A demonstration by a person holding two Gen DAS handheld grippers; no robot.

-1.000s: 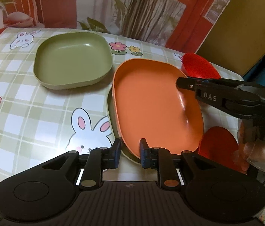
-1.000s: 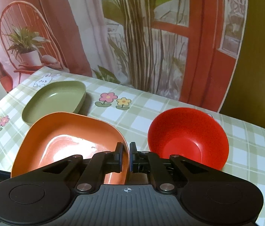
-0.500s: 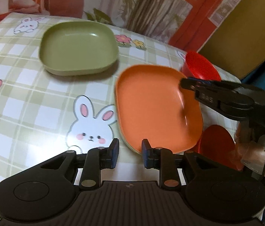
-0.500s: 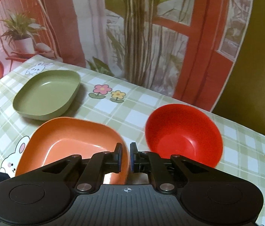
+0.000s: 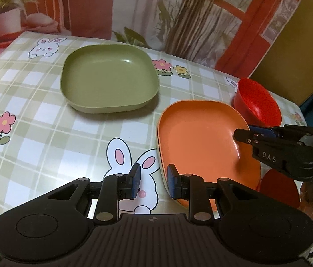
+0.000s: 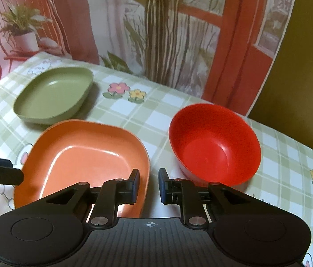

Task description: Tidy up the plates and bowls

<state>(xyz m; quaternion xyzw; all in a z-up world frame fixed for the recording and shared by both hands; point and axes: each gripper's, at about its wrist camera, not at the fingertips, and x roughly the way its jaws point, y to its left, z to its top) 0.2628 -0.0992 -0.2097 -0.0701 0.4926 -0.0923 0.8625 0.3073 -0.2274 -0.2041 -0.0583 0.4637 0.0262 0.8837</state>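
Your two wrist cameras look steeply down, close over the table (image 5: 45,120); both share the orange plate (image 5: 198,138) and green plate (image 6: 54,95).

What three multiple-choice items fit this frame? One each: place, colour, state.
1. In the right wrist view, the red bowl stands:
A. inside the orange plate
B. on the table, right of the orange plate
C. upside down on the orange plate

2. The plate farthest from the camera is:
A. blue
B. white
C. green

3. The green plate is:
A. upright and empty
B. flipped over
C. holding a bowl

Key: 1 B, tablecloth shows between bowl and plate. 2 C, the olive-green plate lies behind the orange one. 3 A, its bare inside faces up.
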